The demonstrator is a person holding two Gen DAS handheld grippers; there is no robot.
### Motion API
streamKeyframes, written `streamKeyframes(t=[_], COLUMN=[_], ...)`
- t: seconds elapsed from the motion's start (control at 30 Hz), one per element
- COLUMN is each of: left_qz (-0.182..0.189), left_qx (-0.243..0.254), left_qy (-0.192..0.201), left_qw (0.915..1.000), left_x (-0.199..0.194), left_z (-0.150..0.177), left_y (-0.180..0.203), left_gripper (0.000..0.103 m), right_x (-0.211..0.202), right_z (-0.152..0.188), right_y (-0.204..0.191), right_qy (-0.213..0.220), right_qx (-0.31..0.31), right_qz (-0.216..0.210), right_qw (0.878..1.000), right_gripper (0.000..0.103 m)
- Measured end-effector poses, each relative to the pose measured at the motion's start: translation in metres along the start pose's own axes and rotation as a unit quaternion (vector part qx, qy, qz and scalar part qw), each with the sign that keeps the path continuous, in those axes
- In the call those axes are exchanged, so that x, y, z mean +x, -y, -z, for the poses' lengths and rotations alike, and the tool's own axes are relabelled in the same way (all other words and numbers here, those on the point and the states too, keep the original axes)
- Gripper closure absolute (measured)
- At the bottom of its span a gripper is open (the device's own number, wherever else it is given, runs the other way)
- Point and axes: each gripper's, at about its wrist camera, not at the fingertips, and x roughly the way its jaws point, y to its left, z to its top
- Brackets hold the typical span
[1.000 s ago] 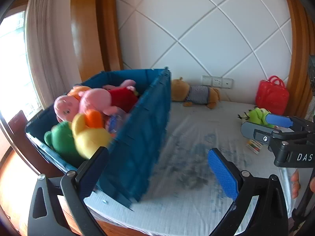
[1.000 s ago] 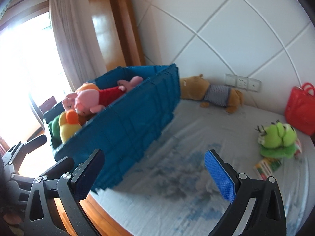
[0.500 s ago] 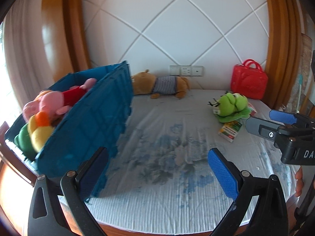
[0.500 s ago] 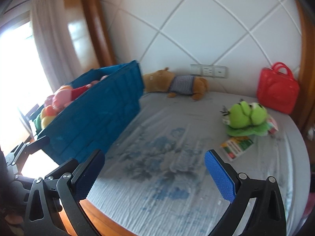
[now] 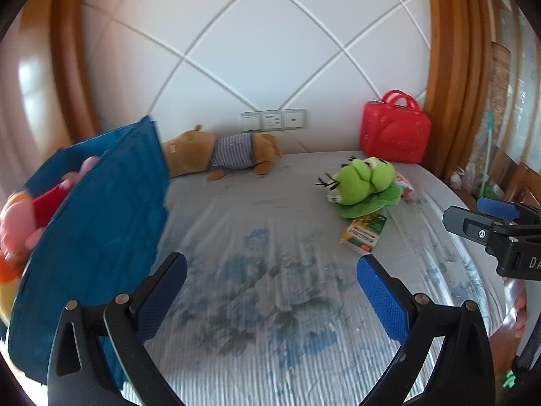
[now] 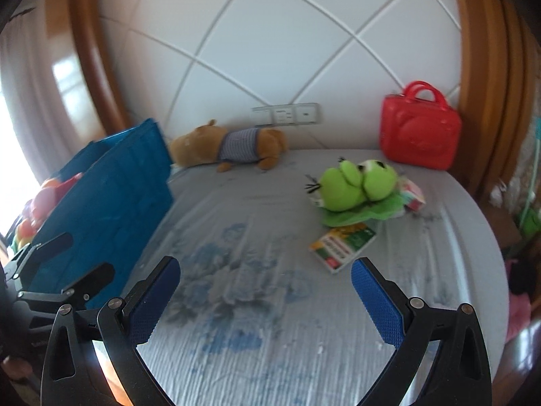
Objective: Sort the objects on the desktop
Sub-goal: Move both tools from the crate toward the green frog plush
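Note:
A blue crate (image 5: 98, 223) (image 6: 111, 203) full of plush toys stands at the left of the cloth-covered table (image 5: 270, 270). A brown plush in a striped shirt (image 5: 219, 155) (image 6: 230, 147) lies at the back. A green frog plush (image 5: 363, 181) (image 6: 355, 187) lies at the right, with a green and yellow box (image 5: 363, 233) (image 6: 341, 245) in front of it. My left gripper (image 5: 270, 301) and my right gripper (image 6: 265, 299) are both open and empty, above the table's front middle.
A red toy case (image 5: 394, 132) (image 6: 419, 128) stands against the padded wall at the back right. A small pink and white box (image 6: 412, 196) lies beside the frog. Wall sockets (image 5: 272, 120) sit behind. The table's edge curves at the right.
Both views have swung to the right, from the blue crate toward the middle of the table. The frog plush and the box have come closer to centre. Both grippers stay open.

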Motion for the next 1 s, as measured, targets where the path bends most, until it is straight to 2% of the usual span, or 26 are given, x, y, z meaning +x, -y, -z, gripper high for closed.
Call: streamKeyframes(t=[0.23, 0.53, 0.8, 1.0], left_qz=[0.043, 0.066, 0.053, 0.031], left_qx=[0.027, 0.033, 0.016, -0.01], left_qy=[-0.009, -0.03, -0.045, -0.066], left_qw=[0.9987, 0.9968, 0.9974, 0.9973], left_x=[0.038, 0.078, 0.125, 0.184], left_z=[-0.02, -0.038, -0.061, -0.085], left_y=[0.019, 0.043, 0.081, 0.118], left_gripper=[0.001, 0.001, 0.001, 0.001], right_x=[0.017, 0.034, 0.064, 0.113], right_z=[-0.012, -0.019, -0.046, -0.076], right_y=[0.029, 0.07, 0.122, 0.189], right_qy=[-0.004, -0.014, -0.026, -0.045], right_qx=[0.03, 0.062, 0.052, 0.039], right_qz=[0.042, 0.077, 0.072, 0.058], right_qw=[0.999, 0.995, 0.996, 0.997], right_gripper=[0.001, 0.001, 0.001, 0.001])
